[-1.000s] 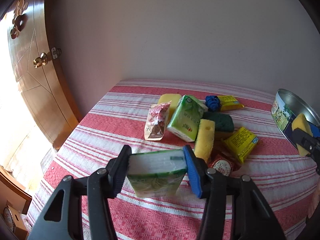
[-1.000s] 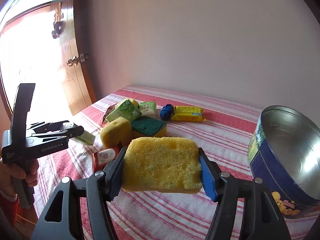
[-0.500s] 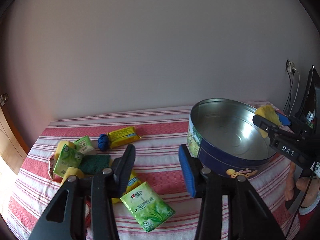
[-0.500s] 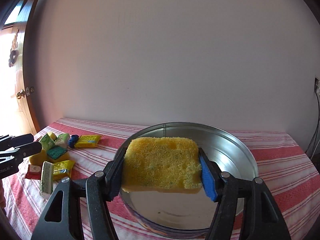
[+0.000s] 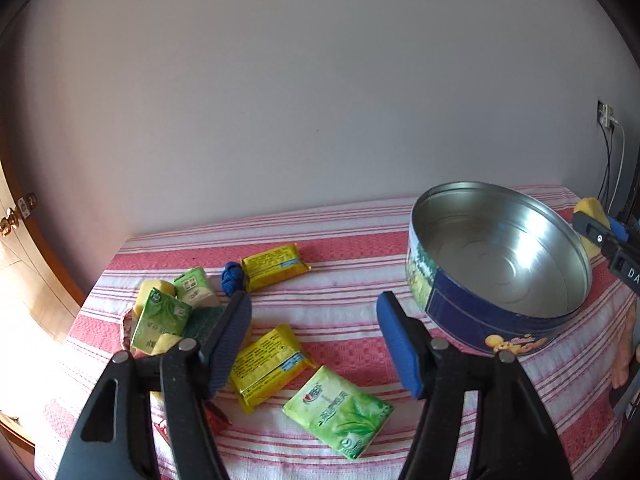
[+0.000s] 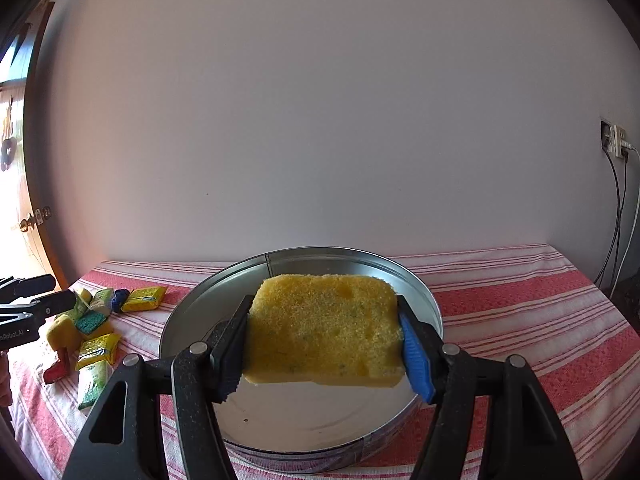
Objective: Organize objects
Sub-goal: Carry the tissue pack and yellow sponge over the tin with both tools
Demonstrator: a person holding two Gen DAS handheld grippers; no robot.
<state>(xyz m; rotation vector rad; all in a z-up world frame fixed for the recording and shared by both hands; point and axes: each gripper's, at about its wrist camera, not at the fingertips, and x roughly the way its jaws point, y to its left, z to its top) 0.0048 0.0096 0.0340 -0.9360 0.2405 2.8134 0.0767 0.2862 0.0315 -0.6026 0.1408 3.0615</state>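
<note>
My left gripper point(image 5: 314, 308) hangs over the striped tablecloth, its jaws opening with nothing between them. A green tissue pack point(image 5: 338, 410) lies flat on the cloth just below and ahead of it, beside a yellow packet point(image 5: 270, 364). To the right stands the round blue tin point(image 5: 460, 308), bare metal inside. My right gripper point(image 6: 324, 308) is shut on a yellow sponge point(image 6: 324, 328) and holds it above the tin point(image 6: 192, 312). In the left wrist view that gripper point(image 5: 600, 236) shows at the tin's far right rim with the sponge point(image 5: 590, 206).
A pile at the left holds another green pack point(image 5: 160, 320), a yellow packet point(image 5: 276, 266), a blue bundle point(image 5: 232, 276), sponges and a red sachet point(image 6: 56, 370). A wooden door point(image 5: 16, 240) is at far left. Cables point(image 6: 618, 216) hang at the right wall.
My left gripper swung right from the door side, let go of the green pack, which now lies on the cloth, and spread wider. My right gripper carried the sponge over the tin.
</note>
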